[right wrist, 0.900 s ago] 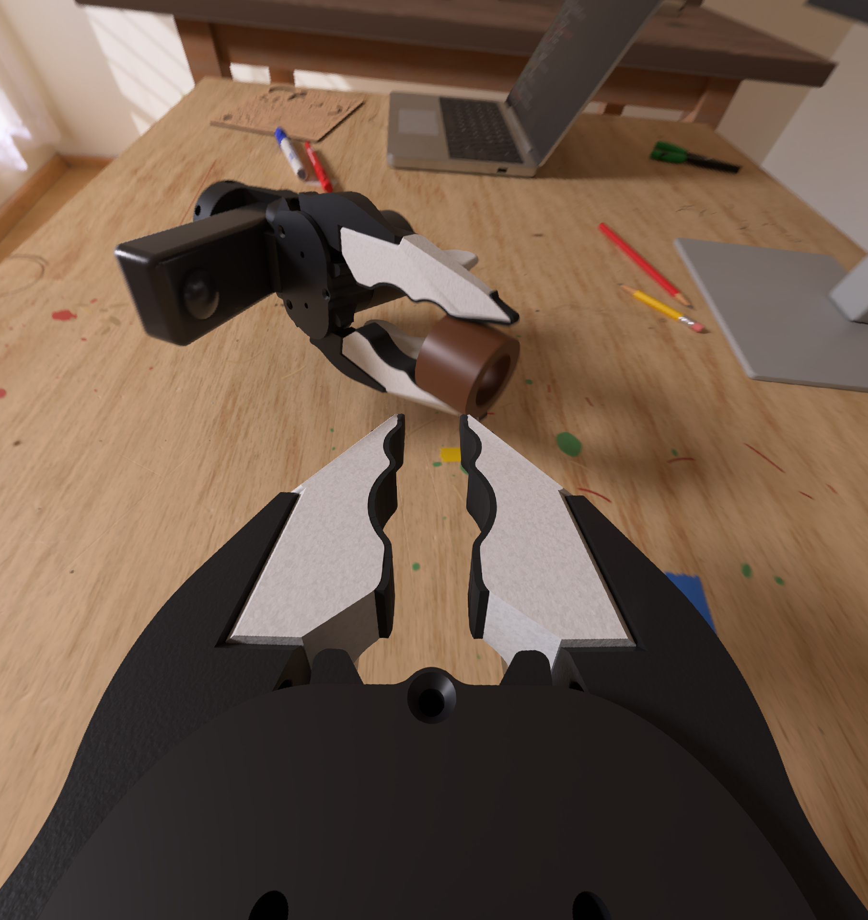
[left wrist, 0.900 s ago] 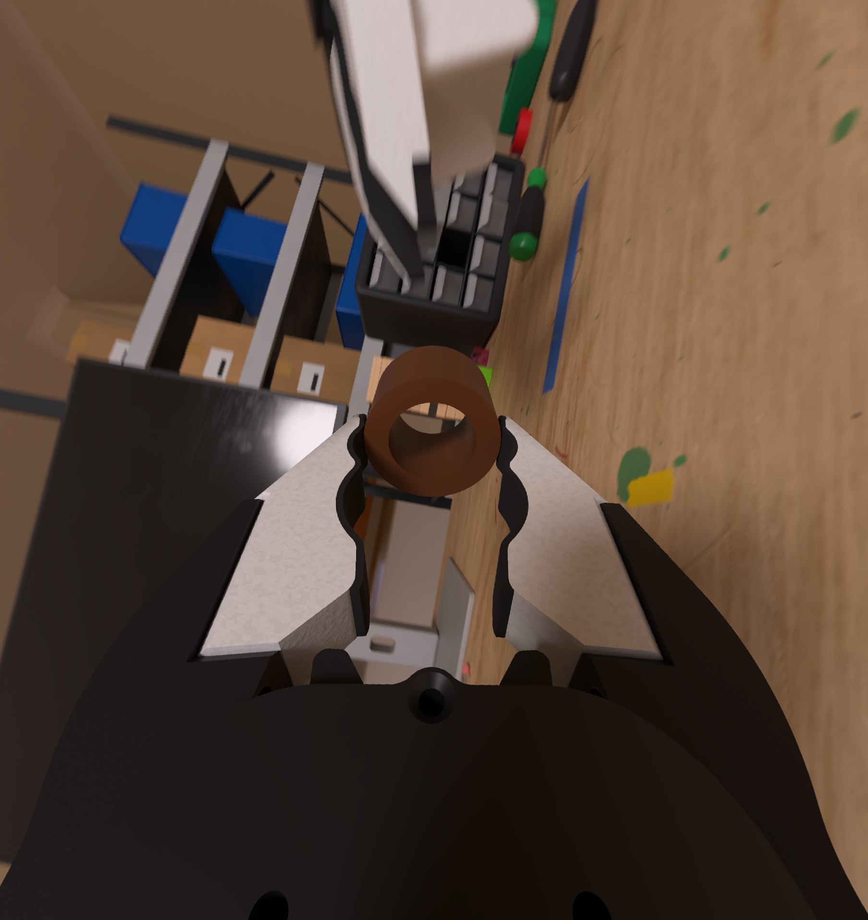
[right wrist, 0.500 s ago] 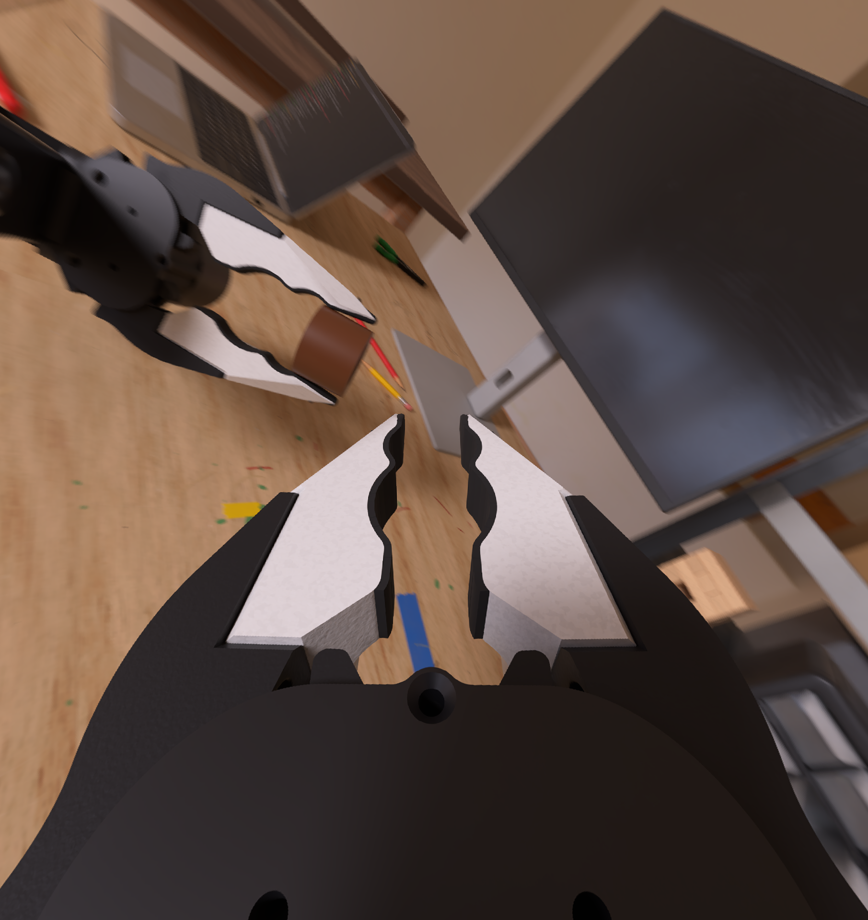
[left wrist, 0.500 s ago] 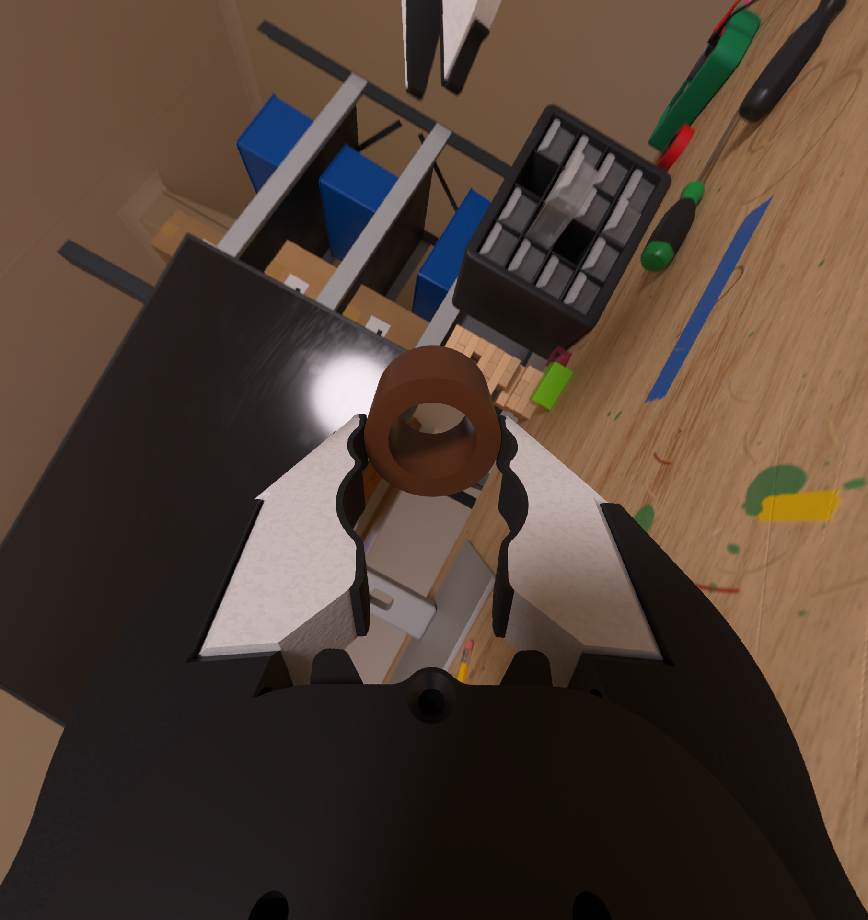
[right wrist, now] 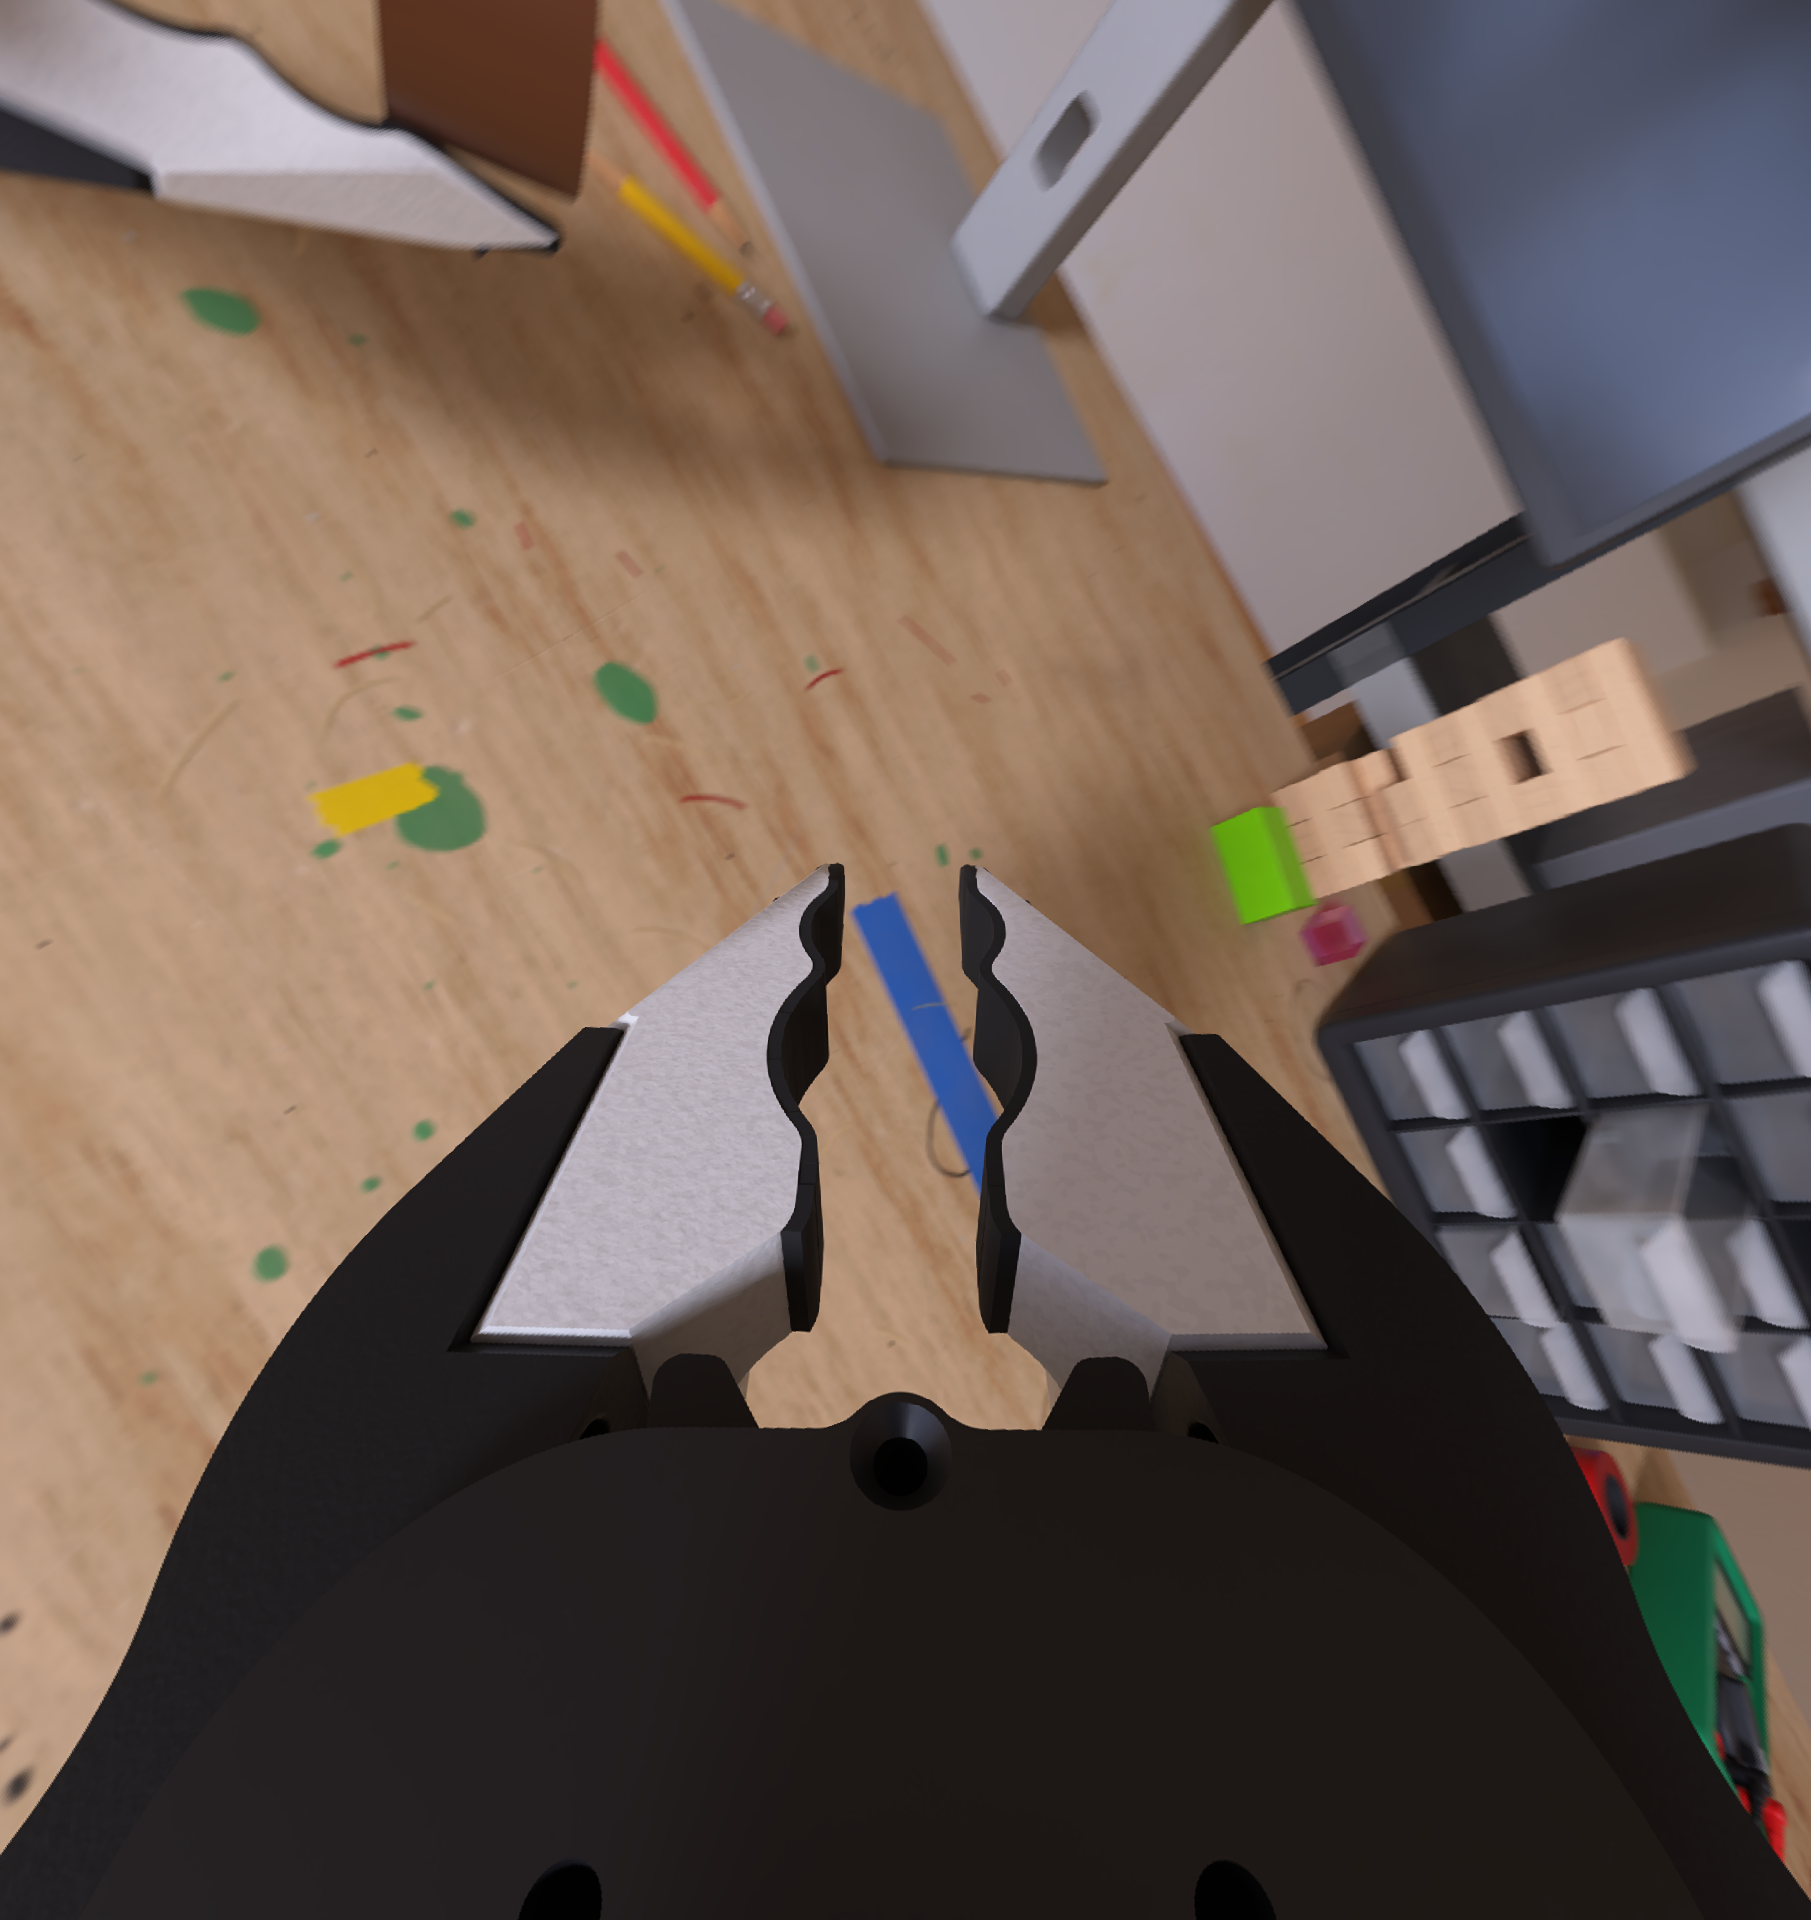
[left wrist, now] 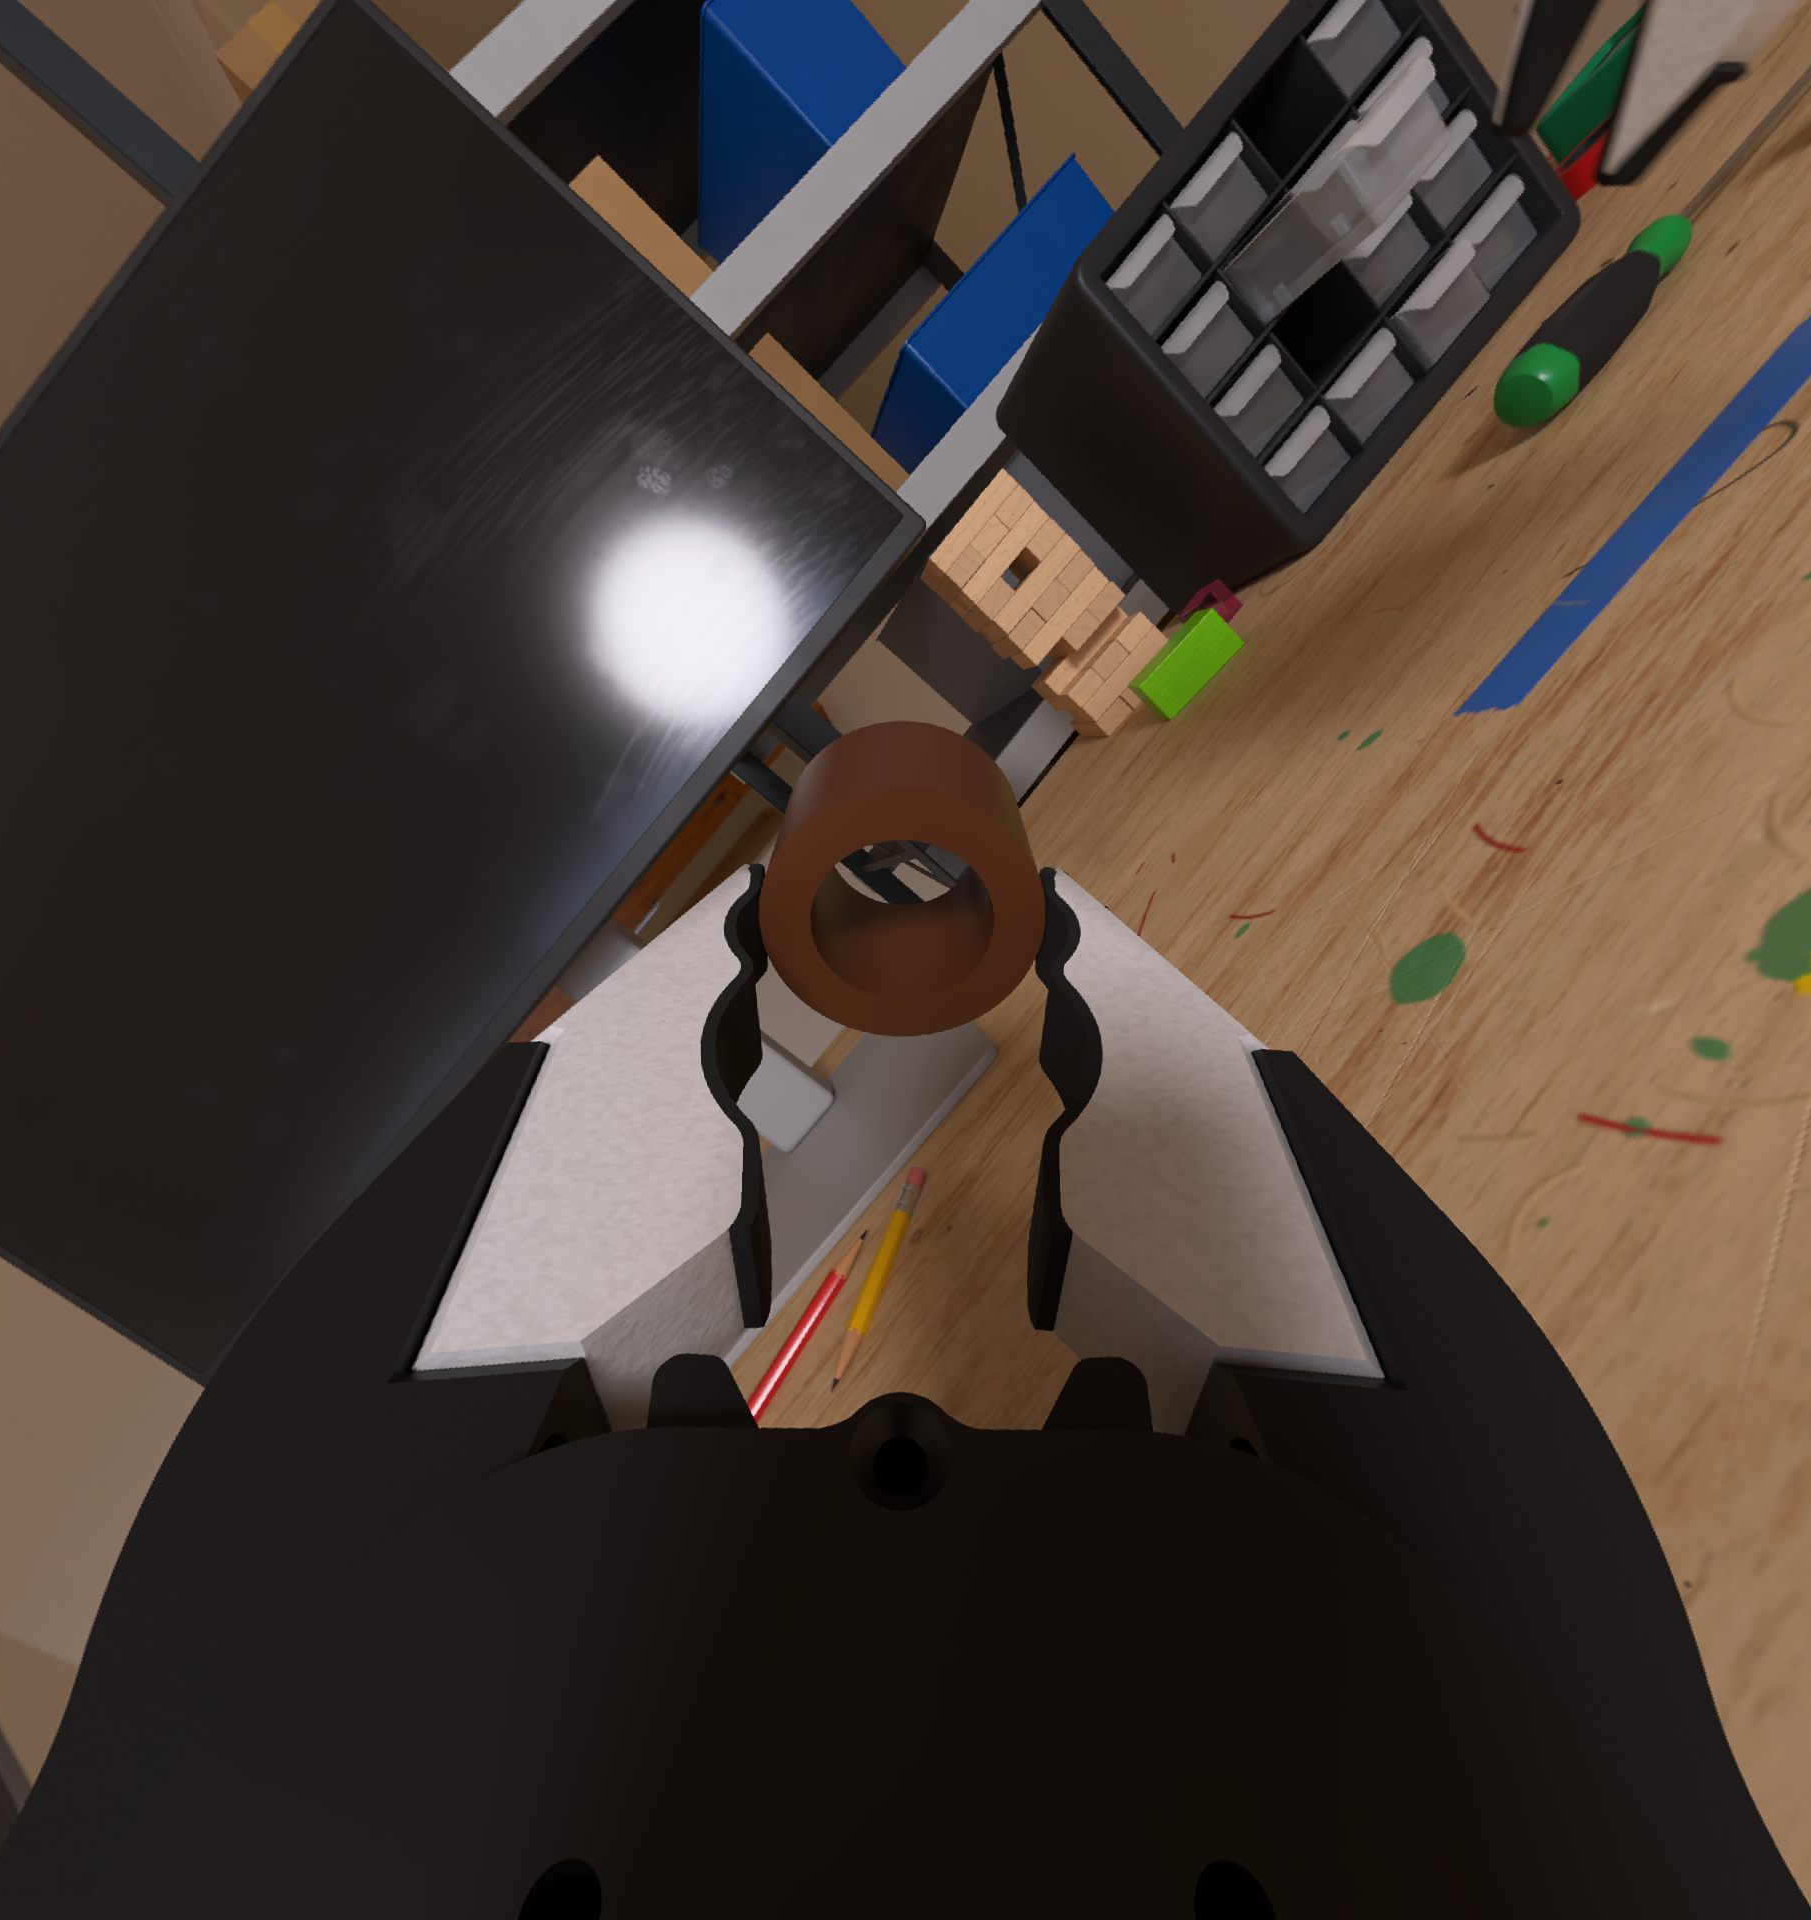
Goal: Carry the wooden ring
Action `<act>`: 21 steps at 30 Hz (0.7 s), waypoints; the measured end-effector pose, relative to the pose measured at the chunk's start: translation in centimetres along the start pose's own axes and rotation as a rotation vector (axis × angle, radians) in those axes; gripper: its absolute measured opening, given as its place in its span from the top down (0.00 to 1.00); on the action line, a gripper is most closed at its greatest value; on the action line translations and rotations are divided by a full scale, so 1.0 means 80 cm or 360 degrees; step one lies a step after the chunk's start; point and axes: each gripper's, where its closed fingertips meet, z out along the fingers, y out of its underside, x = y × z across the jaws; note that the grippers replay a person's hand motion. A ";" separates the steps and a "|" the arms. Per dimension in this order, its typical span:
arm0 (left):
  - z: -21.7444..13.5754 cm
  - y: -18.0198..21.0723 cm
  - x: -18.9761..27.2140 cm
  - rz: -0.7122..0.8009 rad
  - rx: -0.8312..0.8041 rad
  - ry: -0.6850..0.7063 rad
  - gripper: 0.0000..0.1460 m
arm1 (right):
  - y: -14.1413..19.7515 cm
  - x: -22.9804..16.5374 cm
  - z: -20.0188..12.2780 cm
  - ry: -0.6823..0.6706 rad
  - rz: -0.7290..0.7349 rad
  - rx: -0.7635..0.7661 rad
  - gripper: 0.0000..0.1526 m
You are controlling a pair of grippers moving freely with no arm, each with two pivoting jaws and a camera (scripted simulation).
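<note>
The left tool (left wrist: 901, 904) is seen clenched on the wooden ring (left wrist: 901, 883), which is pinched at the very tips of the fingers and held in the air above the counter (left wrist: 1503, 1039), its bore facing back toward the camera. The right tool (right wrist: 901, 894) is seen empty, its jaws narrowly parted with nothing between them, poised over a strip of blue tape (right wrist: 922, 1018).

Behind the ring, a dark monitor (left wrist: 361, 623) with a bright glare spot is shown, its grey stand foot resting on the counter. A black drawer organiser (left wrist: 1296, 291) is seen farther off, with a stack of small wooden blocks (left wrist: 1036, 592) and a green block (left wrist: 1187, 662) near it. A green-handled screwdriver (left wrist: 1587, 322) and two pencils (left wrist: 870, 1268), one yellow and one red, lie on the paint-flecked wood.

The grip is judged shallow: only the fingertips are bearing on the ring's curved wall, so the ring could be squeezed forward and out, or rolled loose, by a sudden turn. A knock against the nearby monitor edge is also judged possible if the carry is swung wide.
</note>
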 end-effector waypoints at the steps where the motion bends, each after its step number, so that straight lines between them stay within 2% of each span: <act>1: 0.000 0.000 -0.001 0.0020 0.0000 -0.0006 0.64 | 0.003 -0.009 0.002 -0.0058 0.0000 -0.0034 0.86; 4: -0.002 -0.003 -0.003 0.0123 0.0016 -0.0026 0.64 | 0.016 -0.029 0.004 -0.0207 0.0019 -0.0141 0.86; 7: -0.005 -0.005 -0.002 0.0232 0.0033 -0.0030 0.64 | 0.038 -0.030 0.012 -0.0268 0.0081 -0.0241 0.86; 11: -0.004 -0.007 0.007 0.0242 0.0048 0.0022 0.64 | 0.066 -0.026 0.029 -0.0335 0.0224 -0.0286 0.86; 18: 0.000 -0.001 0.007 0.0095 0.0031 0.0035 0.64 | 0.099 -0.002 0.048 -0.0429 0.0542 -0.0200 0.85; 21: 0.002 0.011 -0.005 -0.0063 -0.0013 0.0007 0.64 | 0.105 0.010 0.048 -0.0486 0.0645 -0.0130 0.79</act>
